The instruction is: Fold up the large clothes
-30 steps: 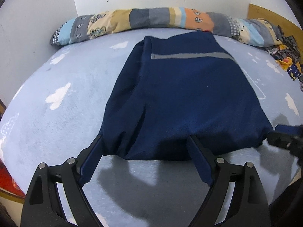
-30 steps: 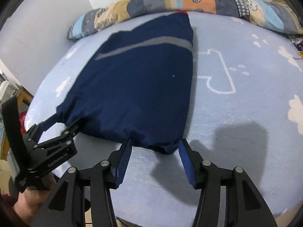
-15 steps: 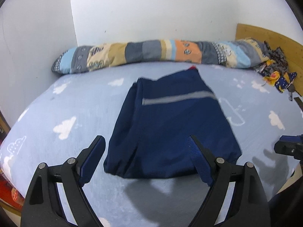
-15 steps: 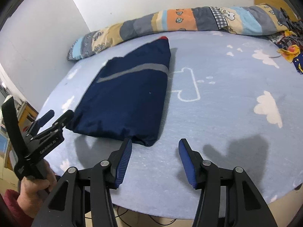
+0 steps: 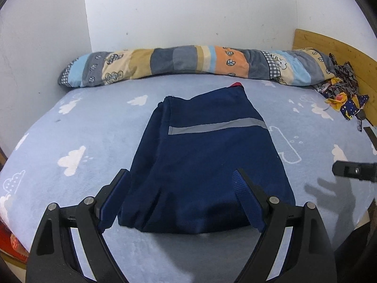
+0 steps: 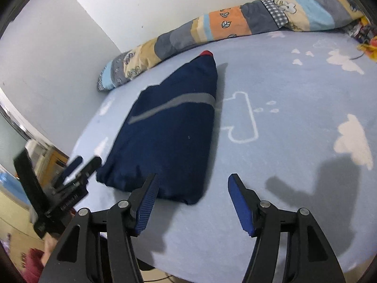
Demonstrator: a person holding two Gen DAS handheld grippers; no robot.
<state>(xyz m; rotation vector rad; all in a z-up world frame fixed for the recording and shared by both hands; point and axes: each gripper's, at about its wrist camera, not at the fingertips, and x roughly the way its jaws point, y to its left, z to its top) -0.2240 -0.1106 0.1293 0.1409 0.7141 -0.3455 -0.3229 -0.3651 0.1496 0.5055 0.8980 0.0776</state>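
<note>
My left hand-held gripper (image 5: 181, 197) hangs open and my right hand-held gripper (image 6: 192, 202) is opening, empty, above the folded navy garment (image 5: 207, 165) on the bed (image 5: 94, 141).

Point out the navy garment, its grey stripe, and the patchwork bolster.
navy garment (image 5: 202, 181), left wrist view, middle of top layer
grey stripe (image 5: 216, 126), left wrist view, mid-stripe
patchwork bolster (image 5: 232, 61), left wrist view, orange patch

Pretty clearly a bedroom in someone's home. A bed (image 5: 99, 141) with a light blue cloud-print sheet fills most of the frame, a rolled-up patchwork quilt (image 5: 188, 63) lies along the plain white wall (image 5: 188, 11) at the top, and a wooden headboard (image 5: 329, 47) shows at upper right.
</note>
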